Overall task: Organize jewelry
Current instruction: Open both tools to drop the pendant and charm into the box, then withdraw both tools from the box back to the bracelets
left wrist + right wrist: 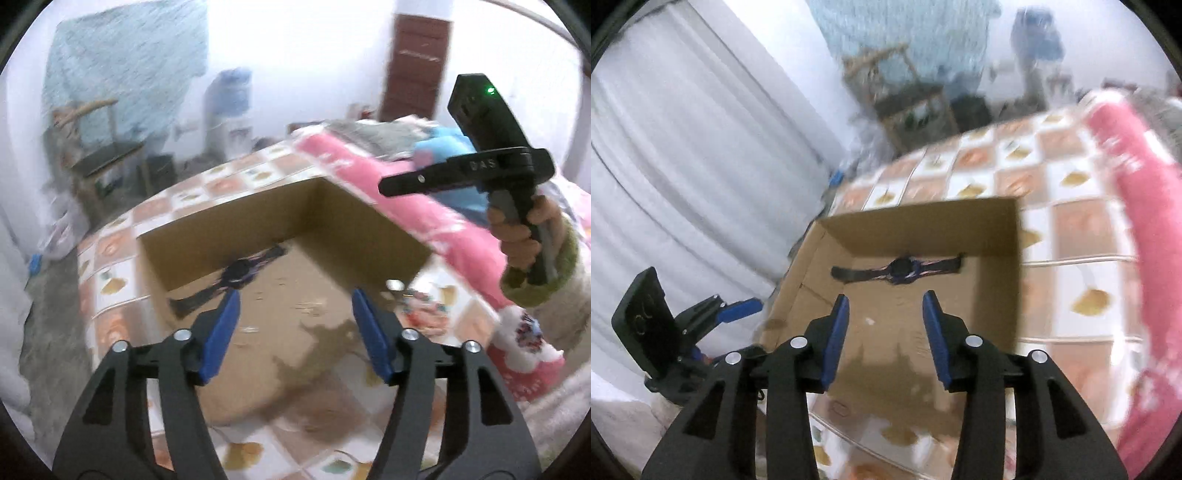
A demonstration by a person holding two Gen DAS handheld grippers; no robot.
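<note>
A dark wristwatch (pixel 240 275) with a patterned strap lies flat inside an open cardboard box (pixel 369 225), against its far wall; it also shows in the right wrist view (pixel 899 272), inside the box (pixel 923 225). My left gripper (pixel 293 297) is open and empty, held above the box floor near the watch. My right gripper (pixel 885 299) is open and empty, also above the box floor, short of the watch. The right gripper's body (pixel 491 147) shows in the left wrist view, held up at the right. The left gripper (pixel 738 309) shows at the left of the right wrist view.
The box sits on a bed with a tile-patterned sheet (pixel 1071 221). A pink blanket (pixel 424 210) lies along the right side. A small shiny object (pixel 394 284) lies on the sheet by the box's right corner. White curtains (pixel 683 184) hang at the left.
</note>
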